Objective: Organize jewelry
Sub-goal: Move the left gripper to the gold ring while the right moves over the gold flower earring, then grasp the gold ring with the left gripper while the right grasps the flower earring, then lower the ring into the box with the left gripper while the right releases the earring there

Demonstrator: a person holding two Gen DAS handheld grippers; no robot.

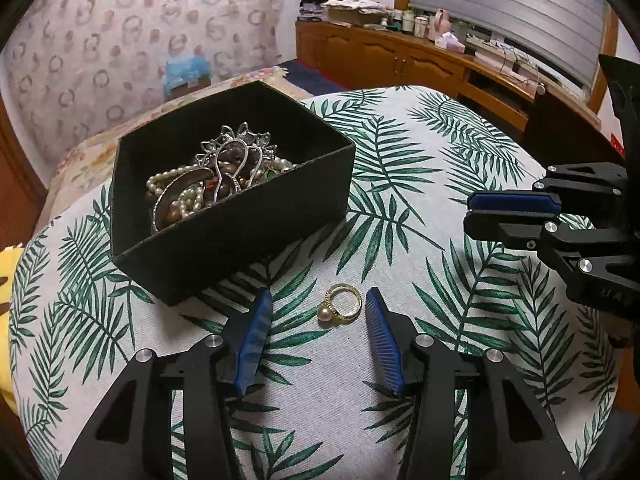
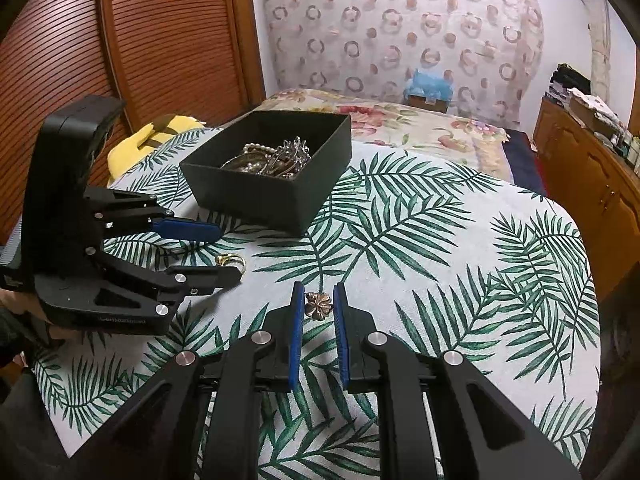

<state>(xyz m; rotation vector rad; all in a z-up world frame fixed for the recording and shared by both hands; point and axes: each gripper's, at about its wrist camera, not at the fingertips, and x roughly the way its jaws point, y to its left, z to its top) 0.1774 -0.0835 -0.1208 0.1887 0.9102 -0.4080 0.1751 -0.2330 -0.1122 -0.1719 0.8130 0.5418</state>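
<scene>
A gold pearl ring (image 1: 341, 305) lies on the leaf-print tablecloth between the tips of my open left gripper (image 1: 318, 300); the fingers are not touching it. It also shows in the right wrist view (image 2: 231, 260) inside the left gripper (image 2: 230, 254). A black box (image 1: 224, 216) full of pearls and silver jewelry stands just beyond on the left, also seen from the right (image 2: 276, 196). My right gripper (image 2: 318, 292) is shut on a small bronze flower brooch (image 2: 318, 305) at its tips. From the left it shows at the right edge (image 1: 472, 210).
The round table (image 2: 460, 248) carries only the box and these pieces. A bed with floral cover (image 2: 420, 120) lies behind it. A wooden cabinet (image 1: 400, 56) with clutter stands far right. A yellow item (image 2: 136, 144) sits past the table's left edge.
</scene>
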